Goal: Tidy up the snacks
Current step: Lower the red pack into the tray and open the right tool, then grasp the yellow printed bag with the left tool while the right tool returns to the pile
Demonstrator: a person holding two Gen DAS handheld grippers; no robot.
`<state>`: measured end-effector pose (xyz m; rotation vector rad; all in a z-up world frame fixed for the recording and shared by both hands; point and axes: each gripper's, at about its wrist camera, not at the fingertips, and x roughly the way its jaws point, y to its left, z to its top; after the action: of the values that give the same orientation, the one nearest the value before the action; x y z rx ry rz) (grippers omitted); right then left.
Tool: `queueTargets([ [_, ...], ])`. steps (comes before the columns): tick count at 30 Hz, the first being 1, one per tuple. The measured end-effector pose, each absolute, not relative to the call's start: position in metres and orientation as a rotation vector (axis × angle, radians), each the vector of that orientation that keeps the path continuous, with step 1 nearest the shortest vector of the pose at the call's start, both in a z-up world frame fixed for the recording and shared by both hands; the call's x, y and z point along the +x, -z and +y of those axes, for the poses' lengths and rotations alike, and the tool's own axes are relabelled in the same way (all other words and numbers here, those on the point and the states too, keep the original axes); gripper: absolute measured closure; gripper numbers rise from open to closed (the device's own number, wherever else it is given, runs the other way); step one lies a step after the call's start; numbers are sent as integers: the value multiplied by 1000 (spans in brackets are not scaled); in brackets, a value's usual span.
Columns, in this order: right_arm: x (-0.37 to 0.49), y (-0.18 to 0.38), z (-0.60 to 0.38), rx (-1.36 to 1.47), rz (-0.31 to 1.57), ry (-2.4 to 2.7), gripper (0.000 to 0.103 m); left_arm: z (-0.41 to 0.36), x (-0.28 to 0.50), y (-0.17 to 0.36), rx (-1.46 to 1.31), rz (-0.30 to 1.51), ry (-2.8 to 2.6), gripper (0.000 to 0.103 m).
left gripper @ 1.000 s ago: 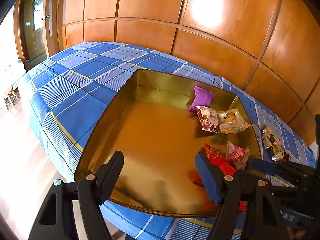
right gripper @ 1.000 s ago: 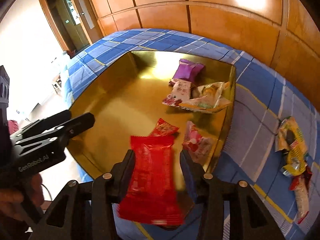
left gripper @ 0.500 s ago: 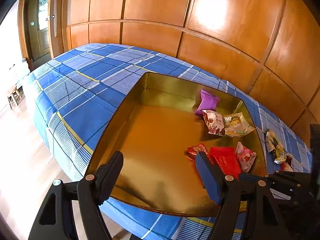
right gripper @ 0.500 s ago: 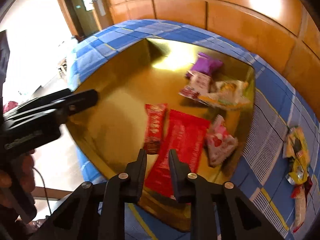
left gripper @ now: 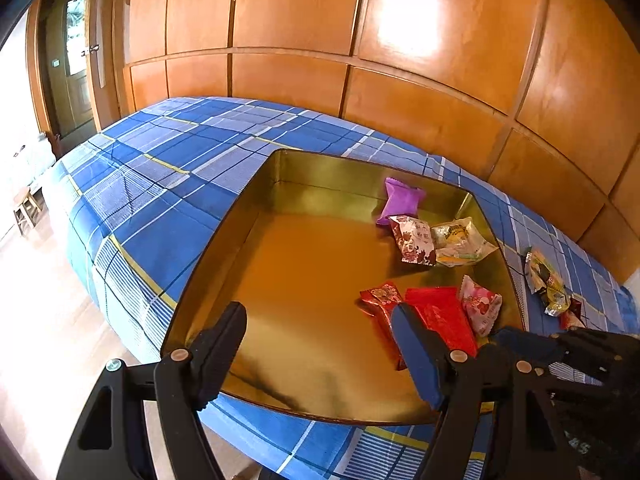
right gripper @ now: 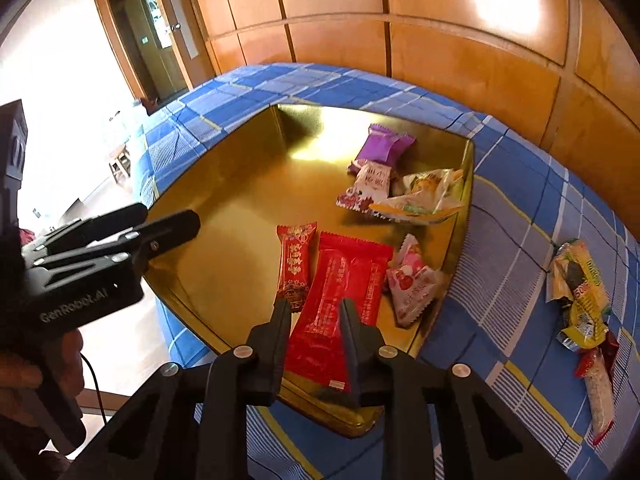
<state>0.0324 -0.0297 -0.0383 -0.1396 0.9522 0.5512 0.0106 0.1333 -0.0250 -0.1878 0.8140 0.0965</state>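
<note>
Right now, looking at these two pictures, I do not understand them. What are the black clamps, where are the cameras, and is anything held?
No robot: a person holds a black two-finger clamp in each hand, each carrying a wide-angle camera. One picture looks along the left gripper, open and empty; the other along the right gripper, jaws opening slightly, also empty. Below is a golden tray on a blue checked cloth, holding six snack packets; the large red packet lies nearest. More packets lie on the cloth beside it.
</note>
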Motion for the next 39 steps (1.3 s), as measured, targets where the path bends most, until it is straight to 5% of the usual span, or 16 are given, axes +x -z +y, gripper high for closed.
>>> queueTargets([
  [16, 28, 14, -103, -140, 891, -436, 73, 108, 6, 17, -116, 807, -45, 28],
  [39, 57, 46, -366, -50, 1030, 81, 72, 29, 18, 0, 40, 813, 123, 28],
])
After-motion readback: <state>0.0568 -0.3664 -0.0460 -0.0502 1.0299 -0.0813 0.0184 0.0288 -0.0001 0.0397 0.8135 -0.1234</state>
